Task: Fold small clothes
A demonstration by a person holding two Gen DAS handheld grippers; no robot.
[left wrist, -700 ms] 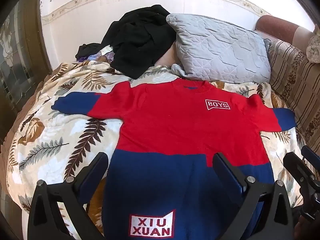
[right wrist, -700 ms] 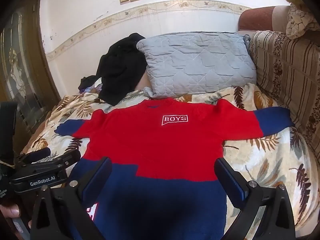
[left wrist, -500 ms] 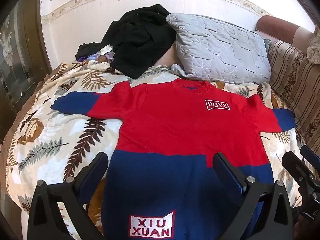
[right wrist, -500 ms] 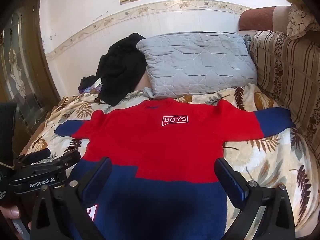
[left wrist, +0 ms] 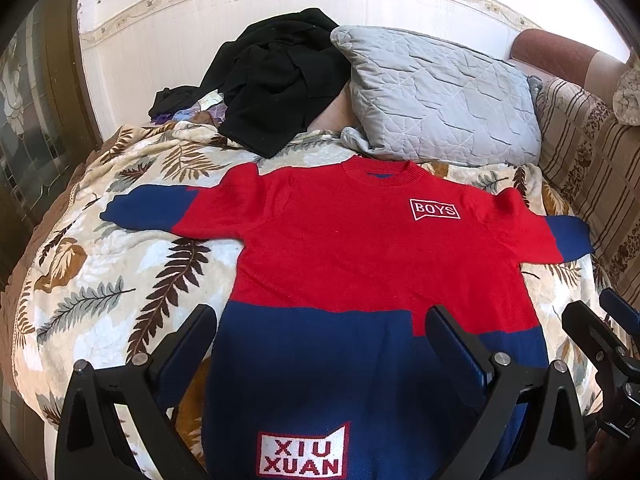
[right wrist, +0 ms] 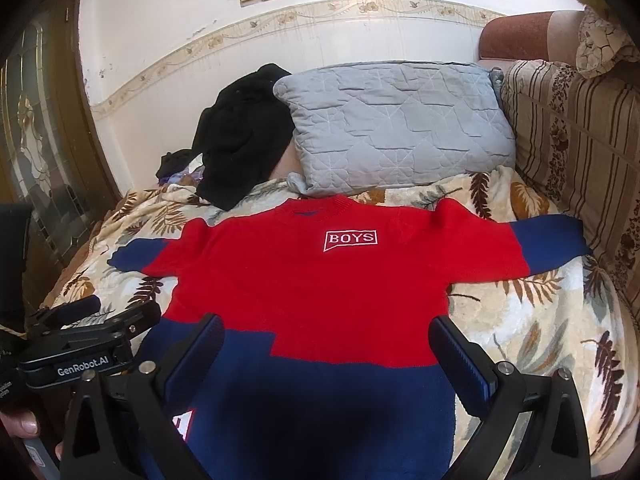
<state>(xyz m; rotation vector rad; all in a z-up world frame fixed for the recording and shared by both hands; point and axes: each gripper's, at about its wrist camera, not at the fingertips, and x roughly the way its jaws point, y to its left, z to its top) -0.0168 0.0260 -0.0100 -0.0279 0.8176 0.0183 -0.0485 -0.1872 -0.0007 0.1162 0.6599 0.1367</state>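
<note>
A small red and navy sweater [left wrist: 360, 256] [right wrist: 320, 280] lies flat and face up on a leaf-print blanket, both sleeves spread out sideways. It bears a white BOYS patch on the chest and a XIU XUAN patch near the hem. My left gripper [left wrist: 320, 344] hovers wide open over the navy lower part, nothing between its fingers. Equally wide open, my right gripper [right wrist: 326, 352] hangs above the hem's right half. The left gripper [right wrist: 80, 332] also shows at the left edge of the right wrist view, with a fingertip of a hand under it.
A grey quilted pillow [left wrist: 440, 96] and a heap of black clothes [left wrist: 276, 76] lie beyond the collar by the wall. A striped sofa back [right wrist: 580, 152] runs along the right. The leaf-print blanket [left wrist: 100, 272] [right wrist: 540, 320] shows on both sides of the sweater.
</note>
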